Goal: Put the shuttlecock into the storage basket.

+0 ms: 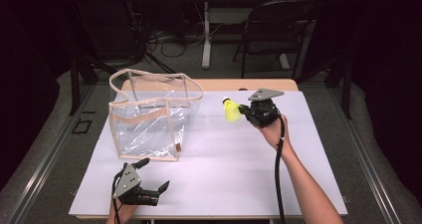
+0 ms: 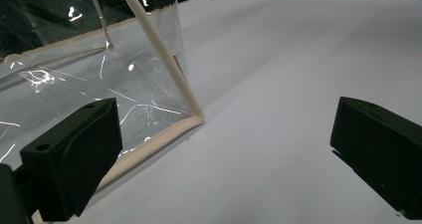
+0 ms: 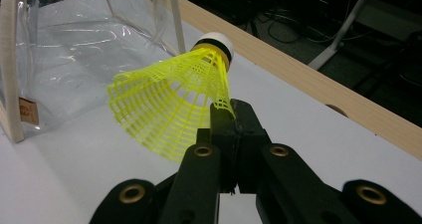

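Note:
A yellow shuttlecock (image 1: 230,109) with a white cork tip hangs above the white table, its skirt pinched by my right gripper (image 1: 245,110), which is shut on it. In the right gripper view the shuttlecock (image 3: 174,102) is held by the rim of its mesh skirt, cork pointing away, gripper (image 3: 232,115) closed. A clear plastic bag (image 1: 152,117) with beige trim stands open-topped at the left of the table, a short way left of the shuttlecock. My left gripper (image 1: 153,174) rests open near the front edge, just below the bag (image 2: 89,74), with nothing between its fingers (image 2: 74,159).
The white table top (image 1: 224,169) spreads between the two grippers. A wooden strip (image 1: 249,84) runs along its far edge. Beyond it stand a dark chair (image 1: 278,30) and a table leg, with cables on the floor.

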Demonstrator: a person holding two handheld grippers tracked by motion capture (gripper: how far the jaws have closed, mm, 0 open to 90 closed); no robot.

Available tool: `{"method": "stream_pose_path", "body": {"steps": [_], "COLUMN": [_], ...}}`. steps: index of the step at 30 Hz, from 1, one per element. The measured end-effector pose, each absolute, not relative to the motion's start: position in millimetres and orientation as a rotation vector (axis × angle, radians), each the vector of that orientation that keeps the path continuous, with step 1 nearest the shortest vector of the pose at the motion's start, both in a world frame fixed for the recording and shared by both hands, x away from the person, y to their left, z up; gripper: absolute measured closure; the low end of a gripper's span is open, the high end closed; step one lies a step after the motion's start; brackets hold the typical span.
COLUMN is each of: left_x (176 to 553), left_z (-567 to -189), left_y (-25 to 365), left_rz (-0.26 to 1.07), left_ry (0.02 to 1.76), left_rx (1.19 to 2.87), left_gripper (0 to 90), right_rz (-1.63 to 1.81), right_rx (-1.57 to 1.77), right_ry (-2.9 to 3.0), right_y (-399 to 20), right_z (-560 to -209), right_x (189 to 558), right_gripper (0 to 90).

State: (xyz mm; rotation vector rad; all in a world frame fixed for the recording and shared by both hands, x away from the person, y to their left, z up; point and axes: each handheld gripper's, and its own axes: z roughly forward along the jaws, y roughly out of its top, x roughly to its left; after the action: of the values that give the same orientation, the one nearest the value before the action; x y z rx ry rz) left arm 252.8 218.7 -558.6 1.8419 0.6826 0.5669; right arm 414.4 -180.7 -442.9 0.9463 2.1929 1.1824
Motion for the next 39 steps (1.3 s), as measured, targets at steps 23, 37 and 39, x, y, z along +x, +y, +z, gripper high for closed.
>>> {"method": "stream_pose_path", "body": {"steps": [23, 37, 39], "left_x": [252, 252, 252], "left_z": [-558, -558, -558], "left_y": [219, 219, 219], "left_rz": [0.567, 0.566, 0.566], "left_ry": [0.683, 0.681, 0.681], "left_rx": [1.84, 1.839, 1.84], "left_gripper": [0.0, 0.0, 0.0], "right_rz": [1.189, 1.2, 1.201], "right_rx": [0.91, 0.892, 0.892], "right_ry": [2.186, 2.189, 2.189], "right_y": [-172, -166, -166], "right_z": [-423, -413, -412], "right_x": [414, 415, 415], "right_gripper": [89.9, 89.9, 89.9]}}
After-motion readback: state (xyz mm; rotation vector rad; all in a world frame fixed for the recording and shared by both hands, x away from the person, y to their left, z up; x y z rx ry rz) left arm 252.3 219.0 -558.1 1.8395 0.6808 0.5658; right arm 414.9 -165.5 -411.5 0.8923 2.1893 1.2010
